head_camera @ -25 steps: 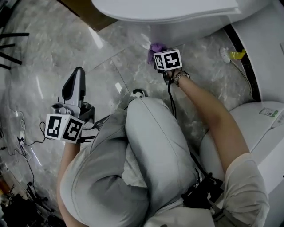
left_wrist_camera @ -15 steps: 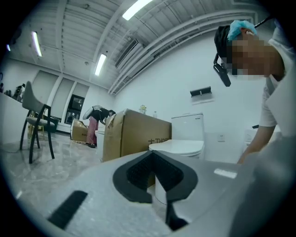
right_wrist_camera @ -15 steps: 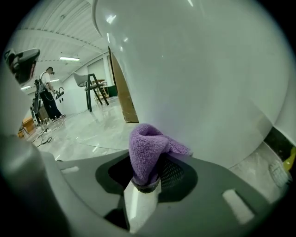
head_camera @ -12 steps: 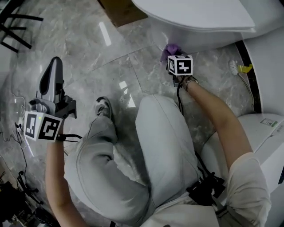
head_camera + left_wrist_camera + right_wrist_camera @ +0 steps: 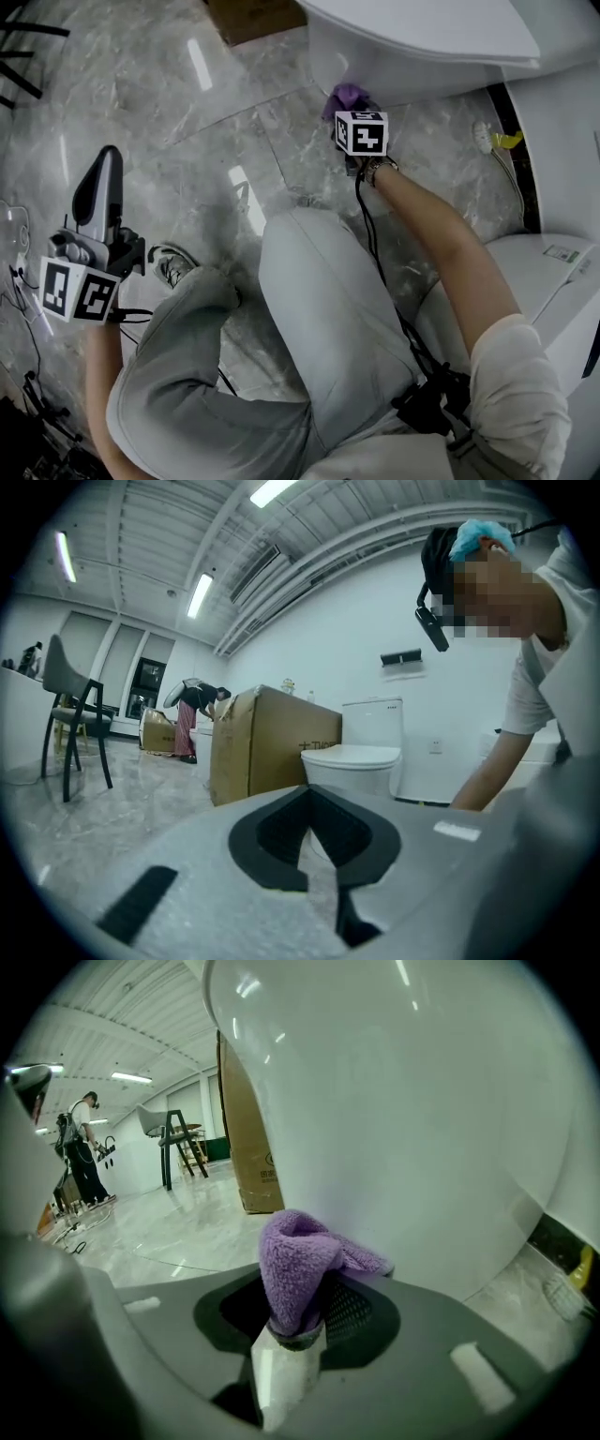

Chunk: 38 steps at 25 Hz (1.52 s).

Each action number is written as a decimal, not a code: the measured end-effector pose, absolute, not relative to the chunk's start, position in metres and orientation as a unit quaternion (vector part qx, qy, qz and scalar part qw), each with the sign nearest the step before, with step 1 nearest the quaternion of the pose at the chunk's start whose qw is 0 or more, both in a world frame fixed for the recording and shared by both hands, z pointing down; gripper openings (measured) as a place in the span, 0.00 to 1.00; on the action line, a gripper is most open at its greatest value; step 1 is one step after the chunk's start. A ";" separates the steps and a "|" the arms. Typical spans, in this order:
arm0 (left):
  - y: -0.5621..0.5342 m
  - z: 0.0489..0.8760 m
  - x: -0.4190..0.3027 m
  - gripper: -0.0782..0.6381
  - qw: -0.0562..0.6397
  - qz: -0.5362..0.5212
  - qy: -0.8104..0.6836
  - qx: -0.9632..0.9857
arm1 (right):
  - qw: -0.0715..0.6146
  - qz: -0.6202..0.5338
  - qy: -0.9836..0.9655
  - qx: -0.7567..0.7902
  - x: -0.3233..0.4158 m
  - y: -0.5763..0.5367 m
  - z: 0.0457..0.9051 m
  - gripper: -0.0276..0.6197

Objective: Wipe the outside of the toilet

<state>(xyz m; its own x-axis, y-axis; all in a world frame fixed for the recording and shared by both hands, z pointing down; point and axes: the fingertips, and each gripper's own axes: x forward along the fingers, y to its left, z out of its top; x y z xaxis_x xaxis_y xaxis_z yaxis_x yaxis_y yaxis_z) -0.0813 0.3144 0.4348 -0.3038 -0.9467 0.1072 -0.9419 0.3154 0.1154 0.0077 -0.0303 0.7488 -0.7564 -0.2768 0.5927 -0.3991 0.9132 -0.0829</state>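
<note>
The white toilet [image 5: 412, 47] stands at the top of the head view, and its curved bowl wall [image 5: 403, 1119] fills the right gripper view. My right gripper [image 5: 347, 105] is shut on a purple cloth [image 5: 349, 96], holding it against the lower outside of the bowl. The cloth [image 5: 295, 1265] bulges up between the jaws of that gripper [image 5: 305, 1312]. Far to the left, over the marble floor, my left gripper [image 5: 103, 164] is held away from the toilet. Its jaws [image 5: 309, 799] meet at the tips with nothing between them.
A cardboard box [image 5: 253, 17] stands left of the toilet. A second white toilet [image 5: 553, 272] is at the right, with a brush and a yellow item [image 5: 502, 141] by the wall. My bent knee [image 5: 319, 309] fills the middle. Cables [image 5: 19, 309] trail at the left.
The left gripper has swung out left, then dropped a little. My left leg and foot have pulled back. The right gripper with the cloth has stayed at the bowl, shifting slightly left.
</note>
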 end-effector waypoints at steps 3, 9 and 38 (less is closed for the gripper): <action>0.333 0.459 -0.091 0.12 0.103 -0.008 -0.809 0.578 | 0.299 0.095 -0.929 0.195 0.004 -0.028 0.755 0.25; 0.314 0.493 -0.111 0.12 0.104 -0.034 -0.769 0.629 | 0.352 0.085 -0.905 0.224 0.007 -0.030 0.787 0.26; 0.104 0.537 -0.248 0.12 0.118 -0.106 -0.519 0.840 | 0.302 0.105 -0.895 0.310 0.005 -0.017 0.628 0.26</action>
